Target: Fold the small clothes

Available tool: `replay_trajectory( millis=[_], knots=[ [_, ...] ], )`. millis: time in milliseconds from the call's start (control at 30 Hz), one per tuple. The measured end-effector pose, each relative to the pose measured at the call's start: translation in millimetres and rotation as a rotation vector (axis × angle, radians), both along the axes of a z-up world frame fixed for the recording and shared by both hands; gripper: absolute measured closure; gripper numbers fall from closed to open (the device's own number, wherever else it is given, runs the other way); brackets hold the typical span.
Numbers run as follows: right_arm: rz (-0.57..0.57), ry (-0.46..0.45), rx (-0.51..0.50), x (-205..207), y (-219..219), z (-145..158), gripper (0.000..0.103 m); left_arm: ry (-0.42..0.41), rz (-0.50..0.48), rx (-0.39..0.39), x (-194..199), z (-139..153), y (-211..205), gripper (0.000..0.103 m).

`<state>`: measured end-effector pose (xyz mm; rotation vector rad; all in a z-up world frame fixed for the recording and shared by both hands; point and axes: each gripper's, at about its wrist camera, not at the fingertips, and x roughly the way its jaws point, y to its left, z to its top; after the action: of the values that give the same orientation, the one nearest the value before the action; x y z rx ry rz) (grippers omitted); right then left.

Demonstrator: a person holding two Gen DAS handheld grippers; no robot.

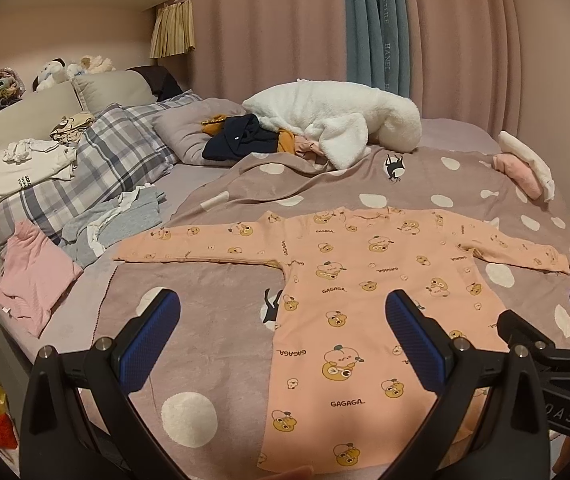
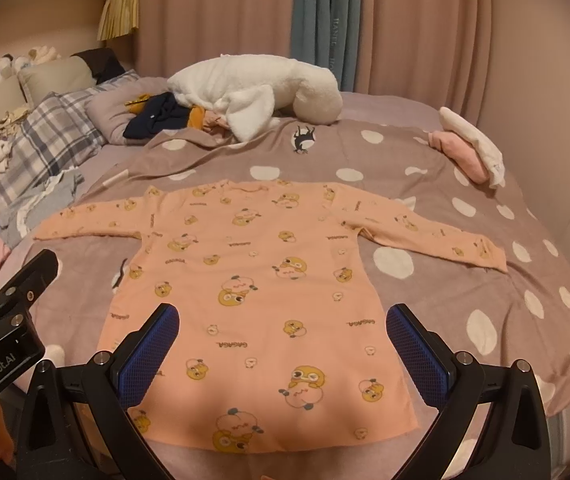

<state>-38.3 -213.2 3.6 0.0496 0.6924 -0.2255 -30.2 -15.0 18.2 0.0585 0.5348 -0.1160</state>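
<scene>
A peach long-sleeved shirt [image 1: 365, 280] [image 2: 261, 280] printed with yellow cartoon figures lies flat on the bed, both sleeves spread out sideways and its hem nearest me. My left gripper [image 1: 283, 344] hovers open above the shirt's lower left edge, with nothing between its blue pads. My right gripper [image 2: 283, 356] is open too, held over the lower middle of the shirt. The right gripper also shows at the right edge of the left wrist view [image 1: 545, 340], and the left gripper shows at the left edge of the right wrist view [image 2: 5, 320].
The shirt rests on a mauve blanket with white dots [image 2: 465, 280]. A white fleece garment [image 2: 253, 88] and dark clothes [image 1: 241, 140] lie heaped at the far side. Folded pink and white items [image 2: 469, 148] sit far right. Folded pink [image 1: 33, 276] and grey [image 1: 117, 224] clothes and plaid pillows [image 1: 97, 160] lie left.
</scene>
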Motion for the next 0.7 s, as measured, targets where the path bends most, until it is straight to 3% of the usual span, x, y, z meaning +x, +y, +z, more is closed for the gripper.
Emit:
replay_trajectory(
  millis=[700],
  knots=[
    [-0.019, -0.001, -0.020, -1, -2, 0, 0.000, -0.013, 0.042, -0.022, 0, -2, 10, 0.000]
  ],
)
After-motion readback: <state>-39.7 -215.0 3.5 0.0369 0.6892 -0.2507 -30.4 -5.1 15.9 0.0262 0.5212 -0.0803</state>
